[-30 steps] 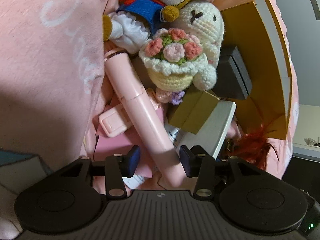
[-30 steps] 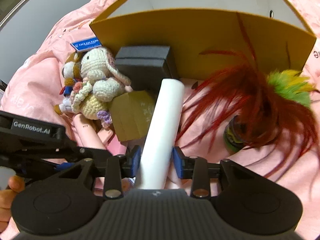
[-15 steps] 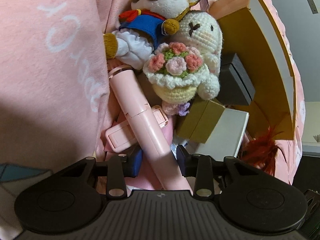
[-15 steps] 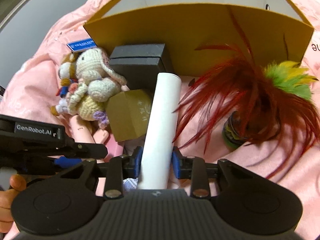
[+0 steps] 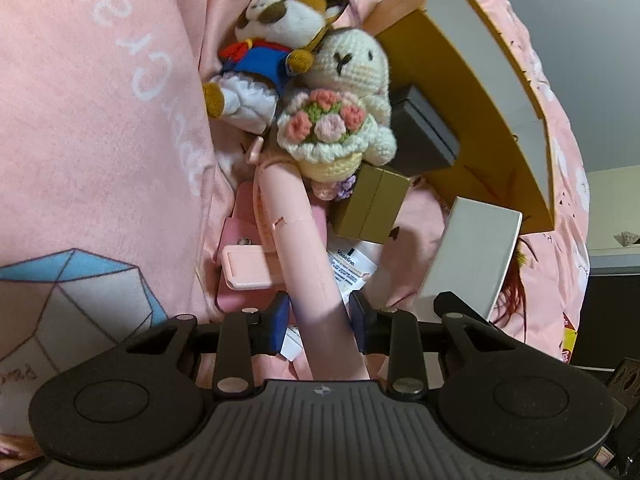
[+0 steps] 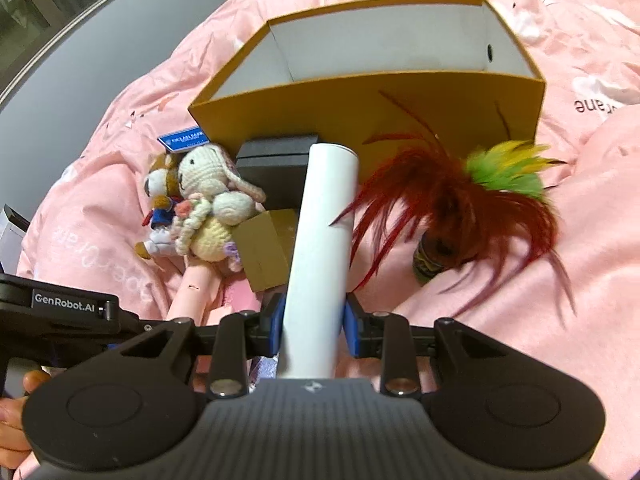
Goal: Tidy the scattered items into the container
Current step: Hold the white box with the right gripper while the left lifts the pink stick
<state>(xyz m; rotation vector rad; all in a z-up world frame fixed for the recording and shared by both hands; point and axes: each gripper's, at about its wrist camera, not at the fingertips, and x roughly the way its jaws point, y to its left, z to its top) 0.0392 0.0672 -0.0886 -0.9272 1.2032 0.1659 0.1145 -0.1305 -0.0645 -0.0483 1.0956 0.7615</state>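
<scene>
The left gripper (image 5: 318, 322) has the pink tube (image 5: 300, 248) between its blue pads (image 5: 276, 322), and the jaws are closing on its near end, the left pad touching it and the right one at its edge. The right gripper (image 6: 310, 326) is clamped on the near end of a white tube (image 6: 322, 248), which juts forward toward the yellow box (image 6: 372, 108). Both tubes look raised off the pink bedspread (image 6: 520, 300), so the step in hand is the carry to the container. The box stands open toward the far edge of the bedspread, and its inside appears bare. Just before its near wall lie the crocheted rabbit (image 5: 348, 116), the fox plush (image 5: 276, 44), a dark grey box (image 6: 276, 160) and a small brown carton (image 6: 268, 248); the red feathers (image 6: 452, 208) sprawl to the right. The next move probably calls for lifting each tube clear of that wall and over the rim, one hand at a time to avoid crowding, tipping the far end in first, then letting go.
</scene>
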